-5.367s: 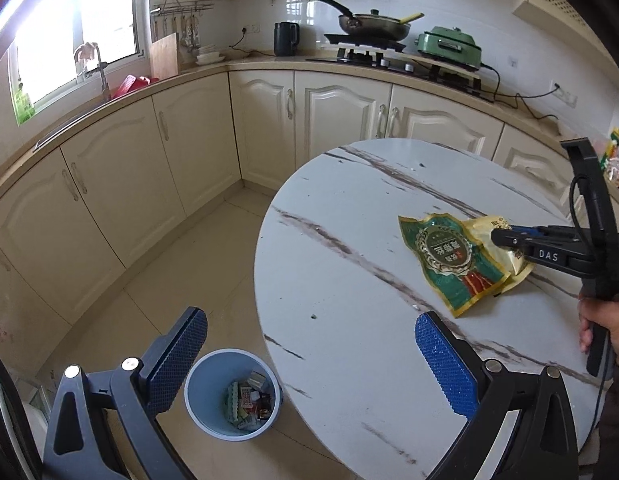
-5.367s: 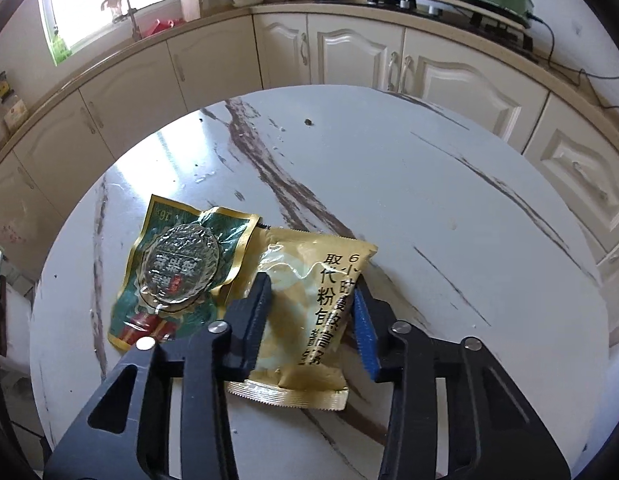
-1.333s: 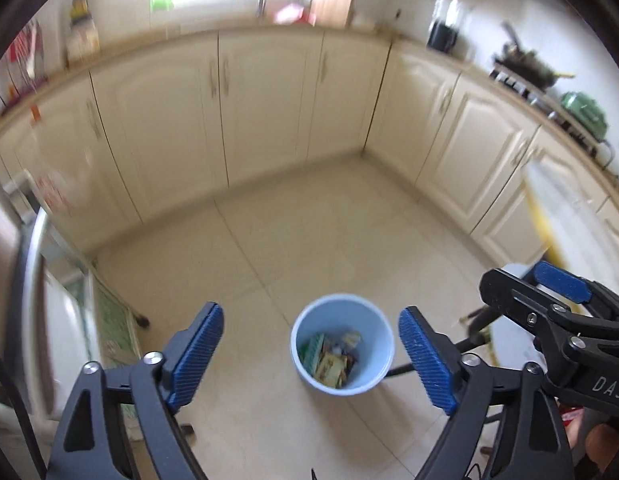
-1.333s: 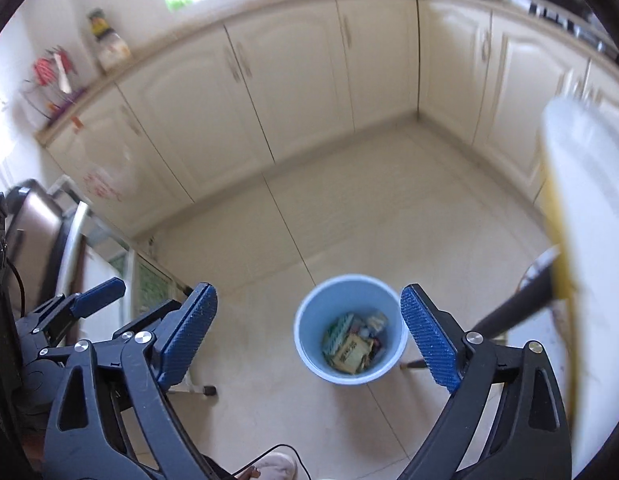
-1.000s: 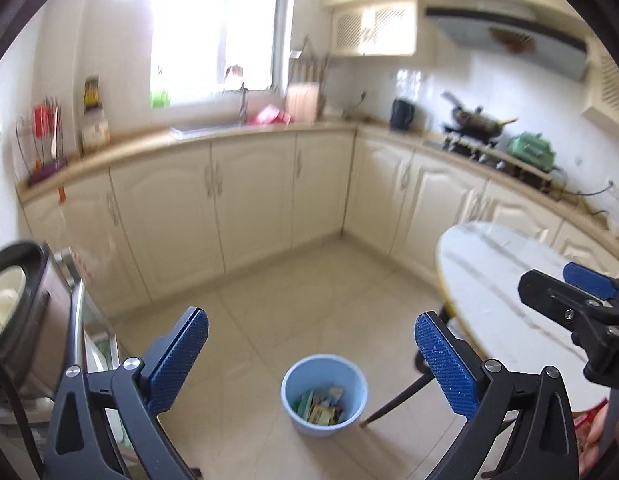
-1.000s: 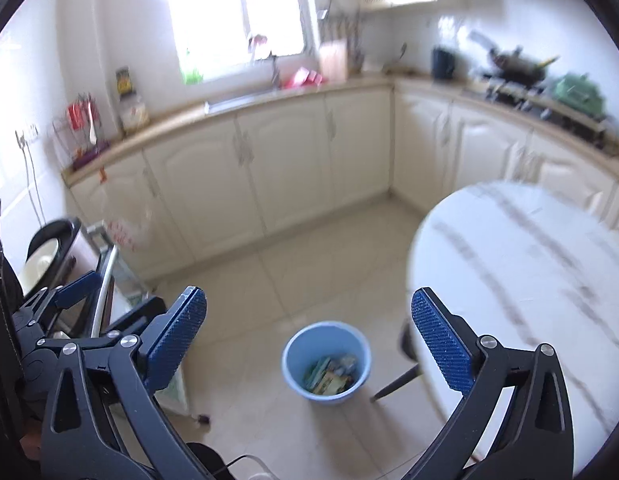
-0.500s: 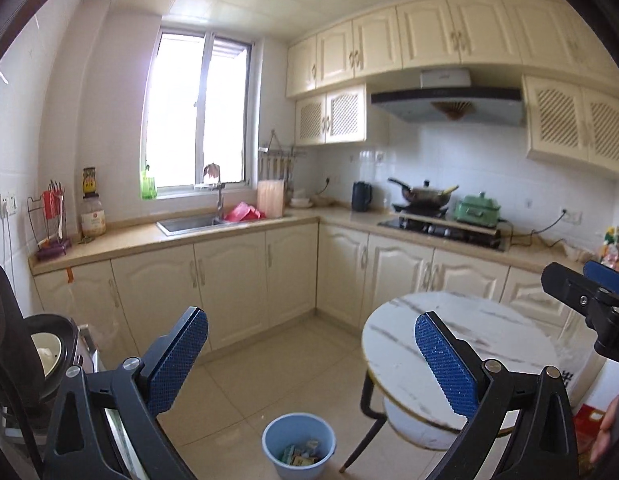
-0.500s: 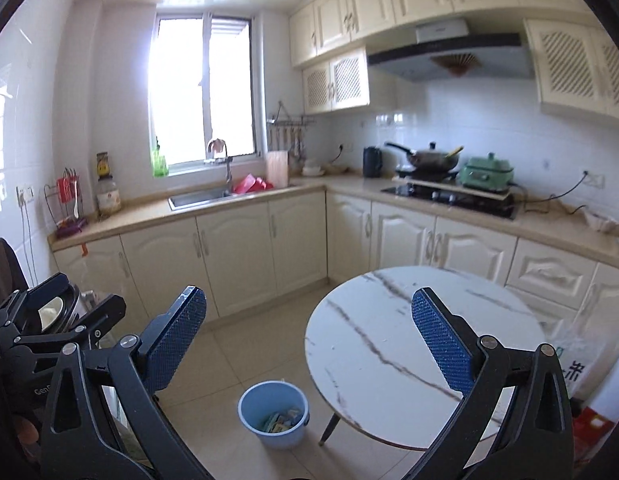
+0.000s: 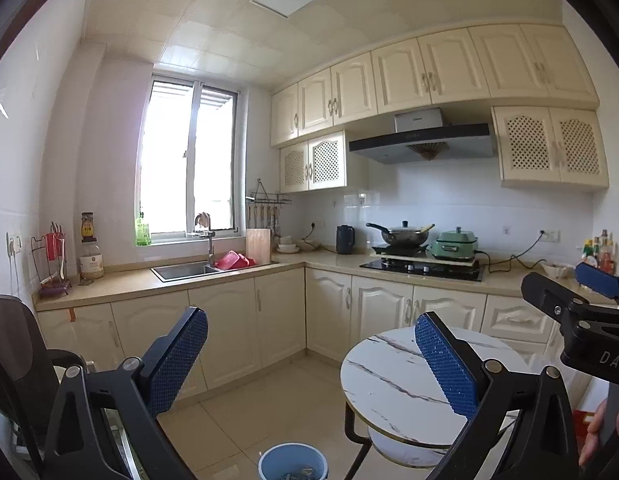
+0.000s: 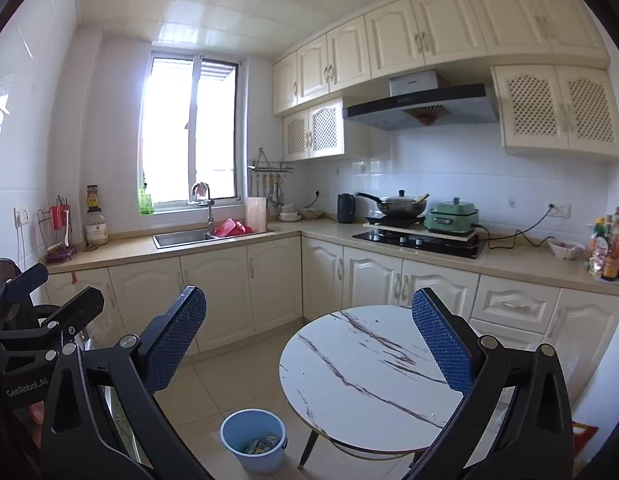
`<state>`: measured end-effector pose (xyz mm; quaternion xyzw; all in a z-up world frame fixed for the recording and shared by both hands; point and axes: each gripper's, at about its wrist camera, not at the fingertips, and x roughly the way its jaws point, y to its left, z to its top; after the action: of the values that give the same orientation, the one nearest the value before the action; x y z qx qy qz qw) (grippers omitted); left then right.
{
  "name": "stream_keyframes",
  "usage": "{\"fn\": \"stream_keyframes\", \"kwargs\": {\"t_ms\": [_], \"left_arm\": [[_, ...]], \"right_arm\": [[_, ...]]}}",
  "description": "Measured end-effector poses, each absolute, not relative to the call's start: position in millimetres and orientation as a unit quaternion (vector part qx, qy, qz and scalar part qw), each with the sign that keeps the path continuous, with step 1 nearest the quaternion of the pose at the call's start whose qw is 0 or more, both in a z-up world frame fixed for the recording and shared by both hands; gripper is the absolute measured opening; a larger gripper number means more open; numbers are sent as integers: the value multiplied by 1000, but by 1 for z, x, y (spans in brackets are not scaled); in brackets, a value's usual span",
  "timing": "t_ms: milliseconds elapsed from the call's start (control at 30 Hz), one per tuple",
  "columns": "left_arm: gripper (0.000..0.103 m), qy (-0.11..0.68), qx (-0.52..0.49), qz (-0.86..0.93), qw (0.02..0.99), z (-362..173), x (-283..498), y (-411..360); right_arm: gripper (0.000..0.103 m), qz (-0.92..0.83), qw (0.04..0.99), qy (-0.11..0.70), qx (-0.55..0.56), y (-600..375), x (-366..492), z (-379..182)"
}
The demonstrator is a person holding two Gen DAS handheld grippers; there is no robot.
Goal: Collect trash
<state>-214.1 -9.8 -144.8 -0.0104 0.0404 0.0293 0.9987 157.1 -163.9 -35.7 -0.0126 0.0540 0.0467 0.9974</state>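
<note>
A blue trash bin (image 10: 253, 440) stands on the tiled floor left of the round marble table (image 10: 369, 376); wrappers lie inside it. In the left wrist view the trash bin (image 9: 292, 462) shows at the bottom edge, beside the table (image 9: 393, 380). No wrapper lies on the tabletop. My left gripper (image 9: 311, 364) is open and holds nothing. My right gripper (image 10: 309, 340) is also open and holds nothing. Both are held high, well back from the table. The right gripper's body (image 9: 581, 320) shows at the left wrist view's right edge, above a hand (image 9: 605, 428).
Cream cabinets (image 10: 237, 292) run along the wall under a counter with a sink (image 10: 181, 238), a hob (image 10: 421, 240), a kettle (image 10: 345, 208) and bottles (image 10: 611, 248). A dark chair (image 9: 17, 360) is at my left. Open floor tiles (image 10: 237, 372) lie between cabinets and table.
The views rose and pulled back from the bin to the whole kitchen. The wrappers that lay on the table 5.4 s ago are gone from it. Both grippers stay open.
</note>
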Motion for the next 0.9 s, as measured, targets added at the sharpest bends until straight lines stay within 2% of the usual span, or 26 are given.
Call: {"fn": "stream_keyframes", "kwargs": {"t_ms": [300, 900], "left_arm": [[102, 38, -5, 34, 999, -153, -235, -8], [102, 36, -16, 42, 998, -119, -195, -6]], "right_arm": [[103, 38, 998, 32, -27, -153, 133, -37], [103, 38, 999, 30, -20, -154, 132, -46]]}}
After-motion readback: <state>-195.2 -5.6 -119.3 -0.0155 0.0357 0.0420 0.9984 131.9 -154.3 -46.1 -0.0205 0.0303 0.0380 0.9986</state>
